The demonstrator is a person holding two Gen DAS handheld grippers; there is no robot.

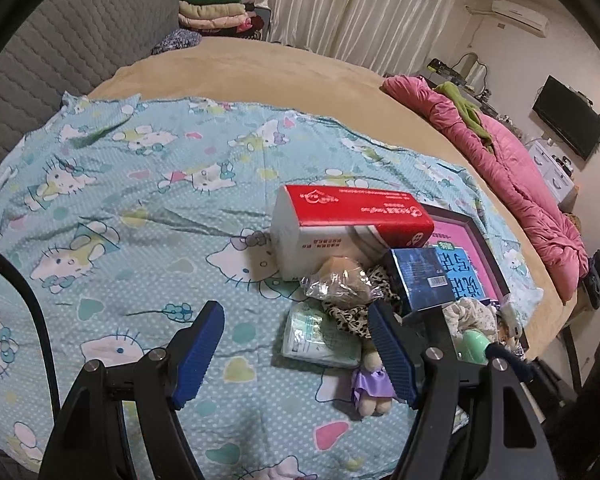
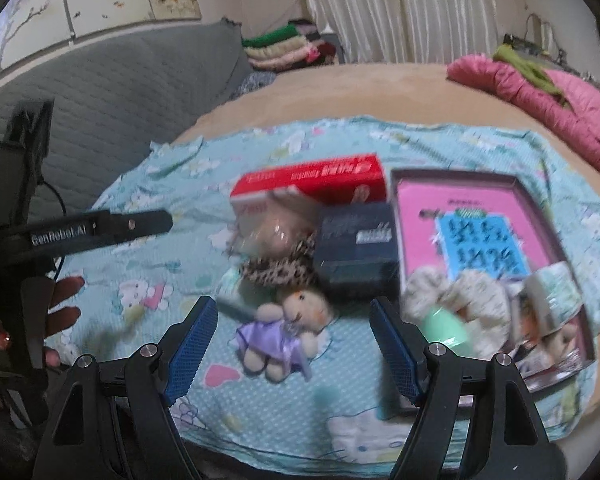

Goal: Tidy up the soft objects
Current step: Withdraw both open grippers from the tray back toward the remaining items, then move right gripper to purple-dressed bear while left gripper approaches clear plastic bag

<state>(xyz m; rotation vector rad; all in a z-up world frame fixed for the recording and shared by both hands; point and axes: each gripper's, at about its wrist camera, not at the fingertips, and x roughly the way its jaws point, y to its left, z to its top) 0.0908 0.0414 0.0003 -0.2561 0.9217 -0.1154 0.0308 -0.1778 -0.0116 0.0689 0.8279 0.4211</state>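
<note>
Doll [image 2: 284, 328] in purple dress lies flat on the cartoon-print sheet [image 2: 148, 200], near edge of the pile; long axis runs diagonal in the right view, head up-right toward the dark box [image 2: 356, 252], feet down-left. In left view the doll [image 1: 370, 380] is half hidden behind the left gripper's [image 1: 296, 354] right finger, feet toward camera. Leopard cloth [image 2: 278, 268] sits just behind doll's head, wrapped beige ball [image 1: 340, 280] behind that, then red/white tissue pack [image 1: 340, 220], long axis across the sheet. White pack [image 1: 320, 336] beside doll. Pink-lined tray [image 2: 416, 216] to the right holds a knit cloth [image 2: 452, 300], mint thing [image 2: 444, 326], blue card. Left gripper: jaws apart, nothing between pads. Right gripper [image 2: 292, 350]: jaws apart, doll seen betw. fingers but untouched. Sheet lies on tan bed [image 1: 260, 68]; grey quilted headboard [image 1: 60, 48], folded clothes stack [image 1: 216, 12], curtains [image 1: 360, 4], pink duvet [image 1: 512, 168], AC, TV on wall. Right view blurred; tray contents at far right hard to make out. Hand [image 2: 56, 312] on left gripper at left edge, cut off.
</note>
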